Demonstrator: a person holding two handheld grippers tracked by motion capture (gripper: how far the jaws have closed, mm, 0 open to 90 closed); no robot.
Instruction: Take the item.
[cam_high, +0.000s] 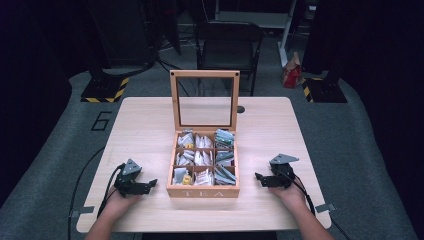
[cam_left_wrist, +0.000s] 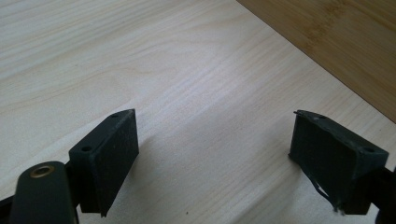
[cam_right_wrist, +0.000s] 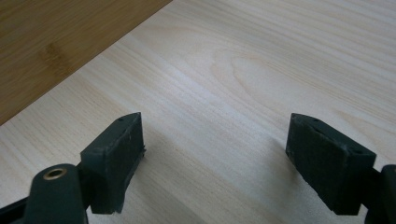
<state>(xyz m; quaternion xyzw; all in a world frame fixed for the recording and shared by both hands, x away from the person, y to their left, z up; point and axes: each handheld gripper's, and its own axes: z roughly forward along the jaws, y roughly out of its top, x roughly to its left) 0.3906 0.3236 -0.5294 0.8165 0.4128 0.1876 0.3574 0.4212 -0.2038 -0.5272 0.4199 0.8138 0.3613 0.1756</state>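
Observation:
A wooden tea box (cam_high: 203, 190) marked TEA stands at the middle of the table with its glass lid (cam_high: 205, 101) raised upright. Its compartments hold several tea bags (cam_high: 202, 158). My left gripper (cam_high: 151, 185) rests on the table just left of the box, open, nothing between its jaws. In the left gripper view the left gripper (cam_left_wrist: 215, 161) is low over bare wood, and the box wall (cam_left_wrist: 336, 37) fills the upper right corner. My right gripper (cam_high: 258, 179) lies right of the box, open and empty. In the right gripper view, the right gripper (cam_right_wrist: 215, 158) faces the box wall (cam_right_wrist: 51, 42) at upper left.
The light wooden table (cam_high: 280, 125) has bare room on both sides of the box. A small dark round thing (cam_high: 241, 109) lies behind the lid. Beyond the far edge stand a black chair (cam_high: 228, 45) and stands with yellow-black striped bases (cam_high: 105, 90). Cables trail off the near edge.

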